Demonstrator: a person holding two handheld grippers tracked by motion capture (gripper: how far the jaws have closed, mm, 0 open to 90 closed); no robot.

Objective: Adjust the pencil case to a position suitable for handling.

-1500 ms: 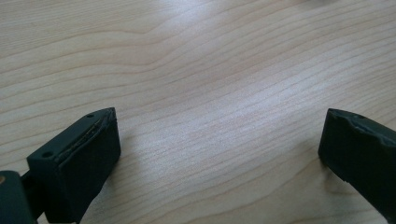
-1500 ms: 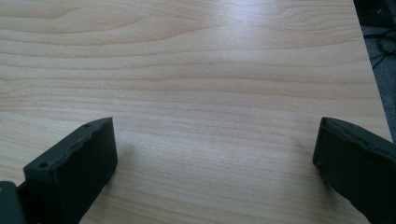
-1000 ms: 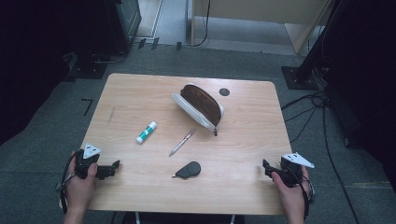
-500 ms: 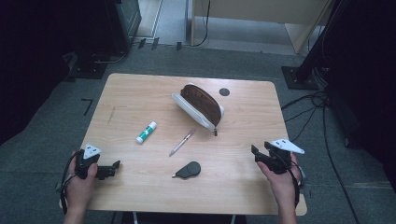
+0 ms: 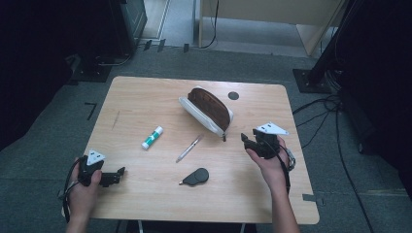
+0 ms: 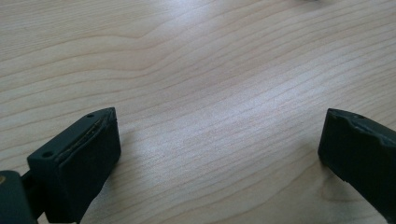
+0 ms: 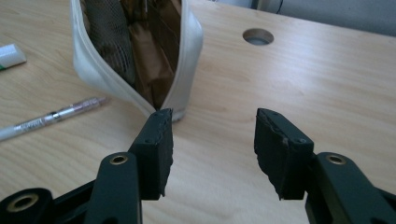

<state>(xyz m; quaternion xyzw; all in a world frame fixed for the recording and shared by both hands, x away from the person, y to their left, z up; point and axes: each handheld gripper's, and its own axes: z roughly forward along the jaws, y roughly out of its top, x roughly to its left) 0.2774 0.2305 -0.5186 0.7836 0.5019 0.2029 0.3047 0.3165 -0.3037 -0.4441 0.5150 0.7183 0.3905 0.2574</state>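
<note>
— Reaching for the pencil case (image 5: pixel 208 109)? The right gripper (image 7: pixel 212 135) sits just beside its near end, fingers apart, likely to steady it.

— And the left gripper (image 5: pixel 112 175)?

— Far from the case, fingers apart over bare table (image 5: pixel 145 97). Pale wood; dark floor (image 5: pixel 48 141) around.

Pouch (image 5: pixel 208 109) behind pen (image 5: pixel 189 148); glue stick (image 5: pixel 152 137) left of pen.
</note>
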